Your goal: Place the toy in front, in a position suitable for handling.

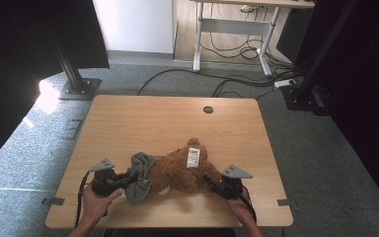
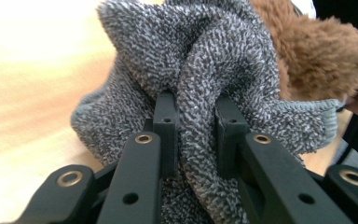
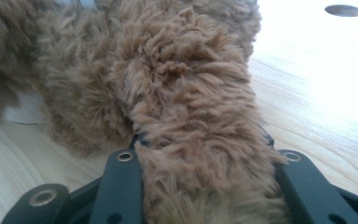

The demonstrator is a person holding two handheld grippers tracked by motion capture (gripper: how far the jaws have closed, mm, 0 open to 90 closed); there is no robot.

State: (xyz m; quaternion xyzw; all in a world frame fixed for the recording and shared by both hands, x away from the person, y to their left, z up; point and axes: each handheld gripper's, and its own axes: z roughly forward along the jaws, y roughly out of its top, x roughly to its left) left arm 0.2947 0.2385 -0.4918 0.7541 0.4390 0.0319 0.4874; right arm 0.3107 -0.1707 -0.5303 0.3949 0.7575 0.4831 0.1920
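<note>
A brown plush toy (image 1: 180, 170) with a white tag (image 1: 193, 158) lies on the wooden table (image 1: 143, 118), near its front edge. A grey knitted cloth (image 1: 139, 177) is bunched over the toy's left end. My left gripper (image 1: 125, 180) is shut on a fold of that grey cloth (image 2: 196, 93), which is pinched between the two black fingers (image 2: 165, 126). At the toy's right end my right gripper (image 1: 212, 181) is shut on a thick furry limb of the plush toy (image 3: 186, 140), which bulges up between its jaws and hides the pads.
The table has a round cable hole (image 1: 208, 109) at its far side. Bare wood stretches behind the toy. Beyond the table stand a black post base (image 1: 79, 88), floor cables (image 1: 237, 81) and a second desk's legs (image 1: 197, 39).
</note>
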